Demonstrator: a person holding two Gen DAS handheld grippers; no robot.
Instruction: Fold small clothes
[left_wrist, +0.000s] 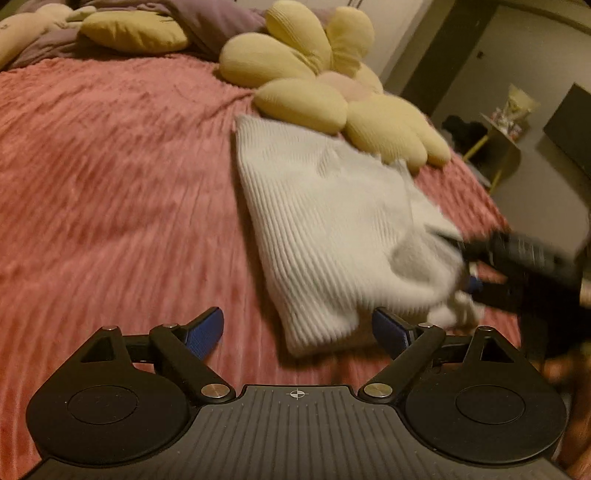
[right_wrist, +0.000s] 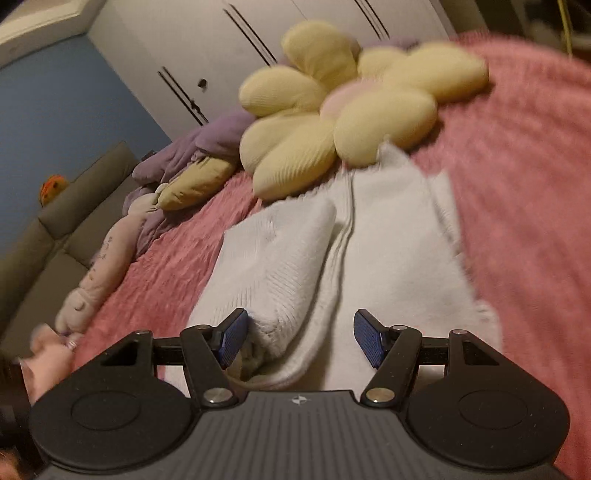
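Left tool (left_wrist: 297, 332) gapes wide, white knit (left_wrist: 325, 221) just beyond.

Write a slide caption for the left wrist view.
Open left gripper over a white knit garment on a pink bedspread.

Knit garment (left_wrist: 325, 229) on bed (left_wrist: 110, 184), centre-right of left wrist frame; flower cushion (left_wrist: 317, 85) behind, touching its far edge; bedding (left_wrist: 207, 22) along upper left.

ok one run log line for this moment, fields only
stage: mid-fold | left gripper: open, empty | right gripper: jaws apart around white knit garment fold, grip unclear | surface: pink bedspread | nearby: flower pillow
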